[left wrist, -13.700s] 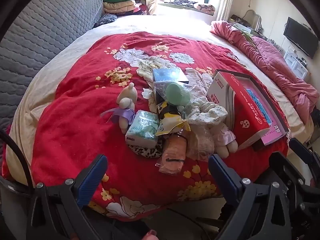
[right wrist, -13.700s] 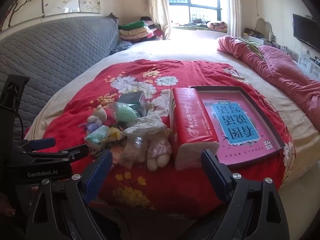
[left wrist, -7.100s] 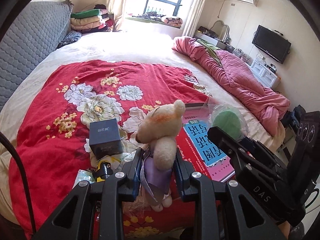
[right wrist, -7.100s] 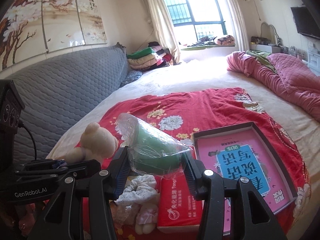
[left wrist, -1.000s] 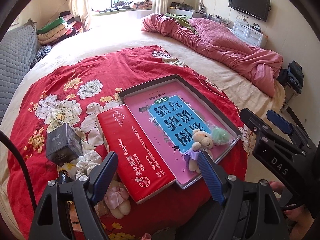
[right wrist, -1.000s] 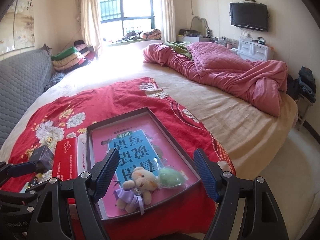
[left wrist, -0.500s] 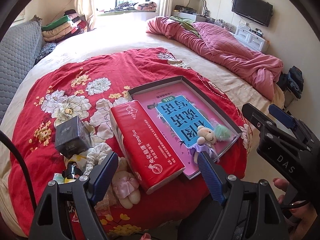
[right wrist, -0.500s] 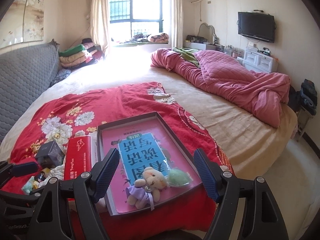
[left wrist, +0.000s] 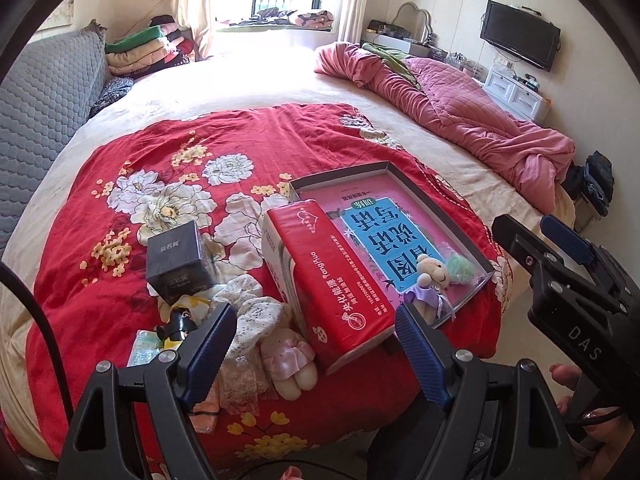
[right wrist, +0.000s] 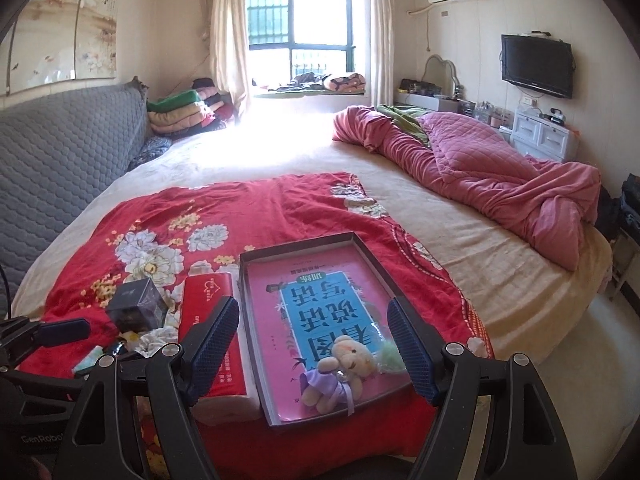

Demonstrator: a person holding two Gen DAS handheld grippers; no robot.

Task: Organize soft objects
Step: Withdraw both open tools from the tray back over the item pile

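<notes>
A shallow pink box lid [left wrist: 304,182] [right wrist: 256,280] lies on the red floral blanket. In its near corner lie a small teddy bear in a purple dress [left wrist: 430,282] [right wrist: 340,368] and a green puff in clear wrap [left wrist: 460,268] [right wrist: 390,356]. Left of the red tissue pack [left wrist: 332,276] [right wrist: 208,320] is a pile: a pink plush doll [left wrist: 286,360], a lace scrunchie [left wrist: 252,312], small packets. My left gripper [left wrist: 312,352] is open and empty above the pile's near edge. My right gripper [right wrist: 310,348] is open and empty, over the lid's near end.
A dark cube box [left wrist: 176,266] [right wrist: 138,304] sits left of the tissue pack. A pink quilt [right wrist: 480,176] is heaped at the right of the bed. A grey padded headboard [right wrist: 60,152] runs along the left. The bed edge lies just below both grippers.
Both grippers have swung left and drawn back a little. The pile and tissue pack now sit more central in the left wrist view. The bear and green puff stay in the lid.
</notes>
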